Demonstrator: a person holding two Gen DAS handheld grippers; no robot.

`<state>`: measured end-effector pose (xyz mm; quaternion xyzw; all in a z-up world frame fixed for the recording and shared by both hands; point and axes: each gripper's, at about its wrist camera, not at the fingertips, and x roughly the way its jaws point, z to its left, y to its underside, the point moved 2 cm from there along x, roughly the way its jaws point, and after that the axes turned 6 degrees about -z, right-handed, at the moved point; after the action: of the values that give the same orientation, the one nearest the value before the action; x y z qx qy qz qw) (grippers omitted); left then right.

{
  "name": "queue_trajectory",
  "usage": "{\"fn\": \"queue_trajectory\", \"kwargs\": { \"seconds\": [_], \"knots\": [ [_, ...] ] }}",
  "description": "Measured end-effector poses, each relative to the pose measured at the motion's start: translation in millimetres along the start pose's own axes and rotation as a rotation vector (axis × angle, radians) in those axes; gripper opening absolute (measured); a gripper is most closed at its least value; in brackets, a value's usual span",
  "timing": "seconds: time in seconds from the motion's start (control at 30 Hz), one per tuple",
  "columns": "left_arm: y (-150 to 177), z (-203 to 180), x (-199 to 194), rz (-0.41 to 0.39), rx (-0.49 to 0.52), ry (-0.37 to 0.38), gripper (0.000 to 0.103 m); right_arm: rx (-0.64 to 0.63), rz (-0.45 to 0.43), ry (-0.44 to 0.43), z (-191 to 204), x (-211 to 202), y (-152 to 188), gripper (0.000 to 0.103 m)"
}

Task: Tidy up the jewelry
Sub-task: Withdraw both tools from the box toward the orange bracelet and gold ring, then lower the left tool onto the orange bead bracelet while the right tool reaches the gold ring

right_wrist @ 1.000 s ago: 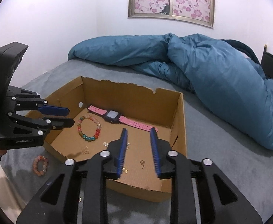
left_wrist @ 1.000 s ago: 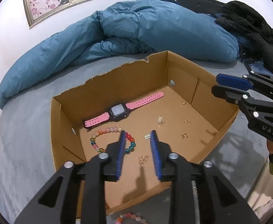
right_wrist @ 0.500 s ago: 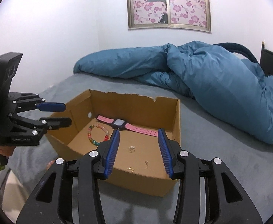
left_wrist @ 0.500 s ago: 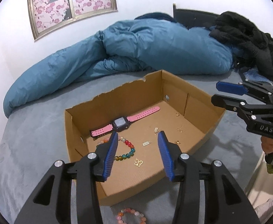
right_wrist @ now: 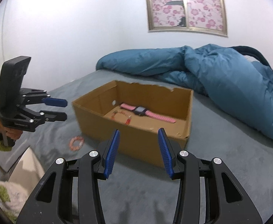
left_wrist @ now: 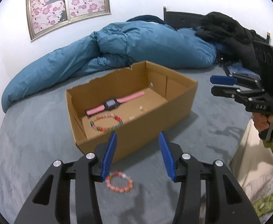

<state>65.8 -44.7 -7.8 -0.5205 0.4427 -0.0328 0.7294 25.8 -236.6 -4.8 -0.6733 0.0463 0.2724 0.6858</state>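
Right gripper (left_wrist: 221,85), marked "DAS", and left gripper (left_wrist: 137,155) both gape, holding nothing.

Cardboard box (left_wrist: 155,128): plain brown corrugated board, matt; back rim torn and ragged.
Bed cover (left_wrist: 33,140): grey cloth, short nap, matt, brushed streaks showing.
Duvet (left_wrist: 145,44): blue fabric, smooth, faint sheen, softly creased.
Watch (left_wrist: 111,104): pink strap of matt rubbery plastic with rows of holes; dark glossy face.
Multicoloured bracelet (left_wrist: 106,122): glossy beads, inside the box near its front wall.
Pink bracelet (left_wrist: 119,182): smooth orange-pink beads, on the cloth before the box's front wall.
Left gripper (left_wrist: 137,154): matt black plastic, ribbed blue pads, bright metal screws.
Right gripper (right_wrist: 138,152): the same finish.
Window frame (right_wrist: 186,29): dull metallic; panes covered in floral print.
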Motion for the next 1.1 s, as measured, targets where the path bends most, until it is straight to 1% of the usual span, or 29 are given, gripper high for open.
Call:
{"fn": "queue_trajectory", "kwargs": {
  "seconds": [0.23, 0.47, 0.67, 0.9, 1.0, 1.1],
  "knots": [
    [34.9, -6.9, 9.1, 0.071, -0.004, 0.021, 0.045, -0.040, 0.072, -0.065, 23.4, 10.5, 18.3, 0.041],
    [60.2, -6.3, 27.7, 0.131, 0.021, -0.002, 0.045, -0.089, 0.131, -0.107, 38.6, 30.3, 29.3, 0.041],
    [74.5, 1.3, 44.3, 0.168, 0.055, -0.016, 0.045, -0.133, 0.176, -0.150, 51.5, 48.6, 39.5, 0.041],
    [85.7, 11.4, 63.4, 0.210, 0.078, -0.024, 0.045, -0.183, 0.239, -0.189, 61.3, 77.8, 53.5, 0.036],
    [91.0, 12.4, 71.7, 0.235, 0.097, -0.023, 0.041, -0.204, 0.273, -0.205, 63.9, 90.8, 58.8, 0.033],
    [93.6, 13.0, 76.3, 0.246, 0.093, -0.010, 0.040, -0.222, 0.301, -0.213, 64.7, 102.7, 63.1, 0.030]
  ]
}}
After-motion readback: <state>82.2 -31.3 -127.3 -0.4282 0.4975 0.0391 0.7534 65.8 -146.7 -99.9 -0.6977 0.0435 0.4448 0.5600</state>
